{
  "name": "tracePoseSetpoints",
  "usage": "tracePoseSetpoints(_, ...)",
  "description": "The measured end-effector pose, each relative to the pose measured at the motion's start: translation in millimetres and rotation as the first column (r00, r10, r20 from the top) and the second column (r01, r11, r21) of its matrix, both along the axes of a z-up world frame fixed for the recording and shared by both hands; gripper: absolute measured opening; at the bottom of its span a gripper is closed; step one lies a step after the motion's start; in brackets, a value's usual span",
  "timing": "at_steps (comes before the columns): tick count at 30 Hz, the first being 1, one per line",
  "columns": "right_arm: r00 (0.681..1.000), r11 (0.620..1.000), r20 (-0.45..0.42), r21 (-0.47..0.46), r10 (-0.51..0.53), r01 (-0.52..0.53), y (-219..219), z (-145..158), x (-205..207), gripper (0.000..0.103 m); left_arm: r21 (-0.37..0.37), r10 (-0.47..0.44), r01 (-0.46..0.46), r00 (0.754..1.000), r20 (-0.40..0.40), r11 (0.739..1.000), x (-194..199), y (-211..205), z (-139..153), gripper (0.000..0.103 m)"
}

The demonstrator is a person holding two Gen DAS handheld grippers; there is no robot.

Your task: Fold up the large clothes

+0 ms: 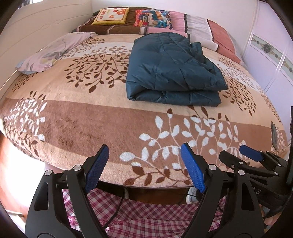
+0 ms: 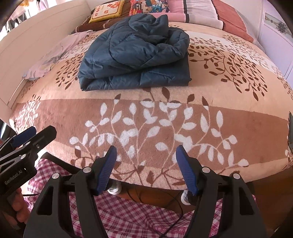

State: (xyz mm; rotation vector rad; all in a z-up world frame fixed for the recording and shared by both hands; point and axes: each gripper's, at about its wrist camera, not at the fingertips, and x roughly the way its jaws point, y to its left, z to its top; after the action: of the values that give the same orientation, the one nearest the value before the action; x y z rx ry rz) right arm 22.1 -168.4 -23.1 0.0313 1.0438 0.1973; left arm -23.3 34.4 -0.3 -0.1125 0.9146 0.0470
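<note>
Now, your left gripper [image 1: 144,164] and right gripper [image 2: 146,166] both hang agape and empty at the bed's near edge. The teal quilted jacket [image 1: 172,71] lies folded mid-blanket [image 1: 73,113]: puffy, light, probably slippery, so pinch a doubled edge.

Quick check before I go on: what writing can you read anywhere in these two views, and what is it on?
"GenRobot.AI": on the left gripper body, right wrist view.
A lone "S": on the right gripper body, left wrist view; the rest is hidden.
Yellow cushion: stitched lettering, too blurred to read.
</note>
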Motion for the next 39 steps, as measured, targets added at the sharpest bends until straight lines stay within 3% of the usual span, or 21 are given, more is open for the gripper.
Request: tracePoseSetpoints(39,1.0,1.0,-0.01,0.008,-0.015,0.015,-6.0,-2.2,-0.8,0.066,0.009,-0.023,0.023,1.0,-0.015,1.0,0.4,-8.8,-0.9,0.08)
